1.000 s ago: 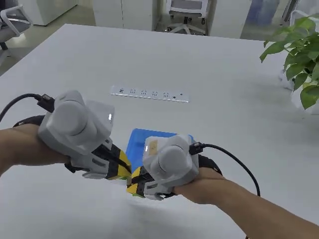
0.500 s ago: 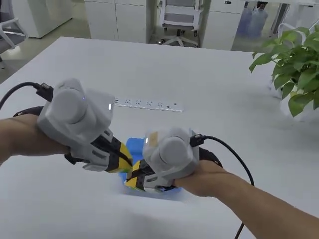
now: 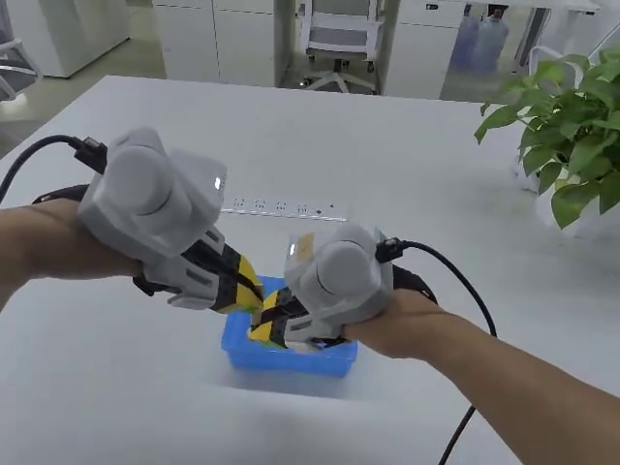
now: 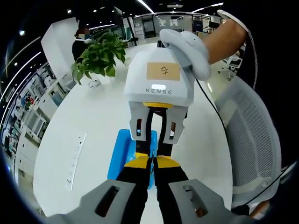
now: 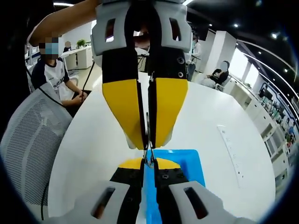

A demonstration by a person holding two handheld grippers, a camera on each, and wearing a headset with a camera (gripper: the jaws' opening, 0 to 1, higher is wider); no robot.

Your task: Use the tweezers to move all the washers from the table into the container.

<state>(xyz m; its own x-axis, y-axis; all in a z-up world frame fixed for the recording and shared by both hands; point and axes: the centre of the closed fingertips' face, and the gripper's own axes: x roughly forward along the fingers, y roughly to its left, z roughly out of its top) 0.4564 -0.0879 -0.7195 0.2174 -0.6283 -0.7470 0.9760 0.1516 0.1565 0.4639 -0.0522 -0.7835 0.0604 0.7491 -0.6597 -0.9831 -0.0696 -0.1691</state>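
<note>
Over the blue container [image 3: 287, 355] my two grippers meet tip to tip. The left gripper [image 3: 254, 296] comes in from the left, its yellow-tipped jaws shut on thin metal tweezers [image 5: 148, 122] that run between them. Facing it, the right gripper [image 3: 266, 323] has its jaws shut, with the tweezers' end pinched at their tips [image 5: 150, 162]. From the left gripper [image 4: 150, 163] I look straight at the right gripper's white body, with the blue container [image 4: 122, 154] below. The blue container [image 5: 187, 163] lies under the right gripper [image 5: 149, 164]. I cannot make out any washers.
A white power strip [image 3: 282, 207] lies on the white table [image 3: 446, 203] beyond the container. A potted plant [image 3: 570, 136] stands at the table's right edge. An office chair [image 3: 334, 34] stands past the far edge. A mesh chair [image 5: 32, 144] and a seated person [image 5: 55, 77] are behind.
The head camera has tipped, so the whole view has shifted. Both grippers have stayed tip to tip, and the container's near wall now shows below them.
</note>
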